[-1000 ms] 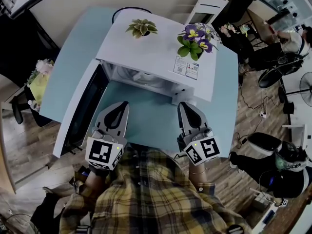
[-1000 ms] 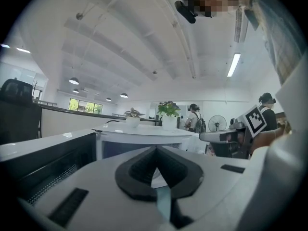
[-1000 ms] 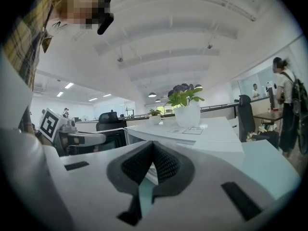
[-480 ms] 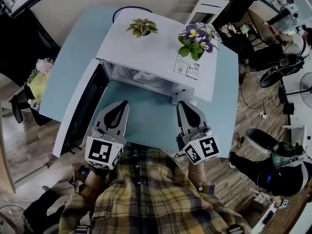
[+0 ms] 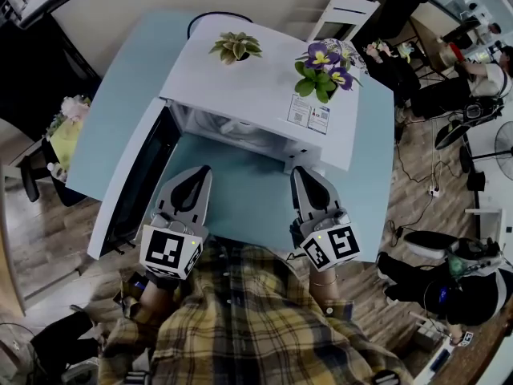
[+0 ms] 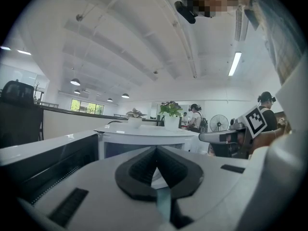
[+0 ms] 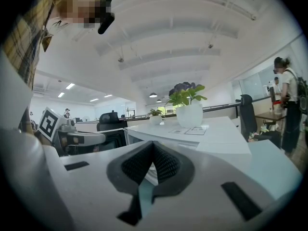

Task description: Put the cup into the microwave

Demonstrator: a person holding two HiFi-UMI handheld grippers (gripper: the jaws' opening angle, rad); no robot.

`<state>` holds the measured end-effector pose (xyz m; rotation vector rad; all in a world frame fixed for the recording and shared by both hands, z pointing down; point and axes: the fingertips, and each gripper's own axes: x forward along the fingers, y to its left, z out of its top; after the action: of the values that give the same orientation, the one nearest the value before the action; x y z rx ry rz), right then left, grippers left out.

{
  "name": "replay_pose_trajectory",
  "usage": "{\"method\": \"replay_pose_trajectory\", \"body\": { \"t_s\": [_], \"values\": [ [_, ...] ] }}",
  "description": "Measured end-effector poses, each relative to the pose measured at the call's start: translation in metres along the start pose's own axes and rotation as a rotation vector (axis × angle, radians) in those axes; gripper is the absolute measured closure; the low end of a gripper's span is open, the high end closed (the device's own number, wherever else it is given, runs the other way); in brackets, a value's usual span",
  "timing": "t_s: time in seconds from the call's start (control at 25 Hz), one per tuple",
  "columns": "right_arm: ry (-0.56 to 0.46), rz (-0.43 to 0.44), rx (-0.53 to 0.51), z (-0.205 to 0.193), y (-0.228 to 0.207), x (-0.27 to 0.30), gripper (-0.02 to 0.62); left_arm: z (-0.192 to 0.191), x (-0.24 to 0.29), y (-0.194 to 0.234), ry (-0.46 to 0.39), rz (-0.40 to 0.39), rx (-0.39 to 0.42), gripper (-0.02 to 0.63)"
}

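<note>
Held before an open-doored microwave [image 5: 240, 87] on the blue counter [image 5: 232, 195]: left gripper [image 5: 200, 172] and right gripper [image 5: 300, 173], each pressed together on nothing (plain only in gripper views).

we see a white box-shaped microwave [image 5: 256, 95] standing upright at the far middle of a pale blue table [image 5: 232, 199]. its door [image 5: 136, 183], white-framed with dark glass, hangs wide open on the left side and reaches towards the near left. the open cavity [image 5: 232, 131] faces us, lit and pale inside; we cannot tell whether a cup sits in there.
</note>
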<state>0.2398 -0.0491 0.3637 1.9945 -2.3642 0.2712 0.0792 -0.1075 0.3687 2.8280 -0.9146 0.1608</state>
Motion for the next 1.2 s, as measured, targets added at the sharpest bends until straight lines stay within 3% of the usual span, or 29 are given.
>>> {"method": "replay_pose_trajectory", "body": {
  "t_s": [0.72,1.2],
  "values": [
    [0.01,0.031,0.001,-0.001,0.005,0.012,0.594,0.0,0.006,0.004,0.003,-0.008,-0.005,0.614],
    [0.016,0.007,0.009,-0.004,0.005,0.008,0.594,0.0,0.002,0.004,0.004,-0.013,-0.005,0.614]
  ]
}}
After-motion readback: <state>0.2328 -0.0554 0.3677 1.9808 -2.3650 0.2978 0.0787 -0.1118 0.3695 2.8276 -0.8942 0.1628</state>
